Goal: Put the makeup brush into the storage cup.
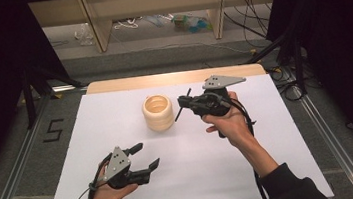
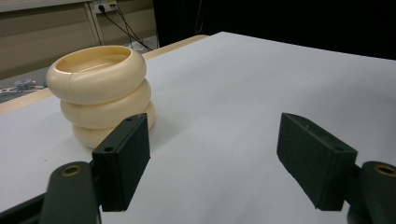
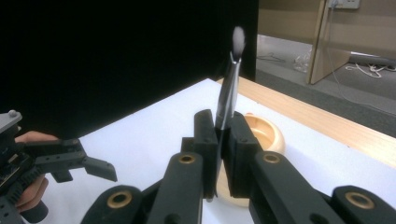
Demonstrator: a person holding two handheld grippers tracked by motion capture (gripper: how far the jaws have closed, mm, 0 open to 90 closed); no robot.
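Right gripper (image 1: pixel 185 106) is being held raised, jaws clamped on a brush (image 3: pixel 229 88) just beside the ribbed cream holder (image 1: pixel 158 112). Left gripper (image 1: pixel 146 157) is being rested low, jaws spread wide and empty.

Cream ribbed holder (image 1: pixel 158 112), black white-tipped brush (image 3: pixel 229 93), white table (image 1: pixel 222 164)
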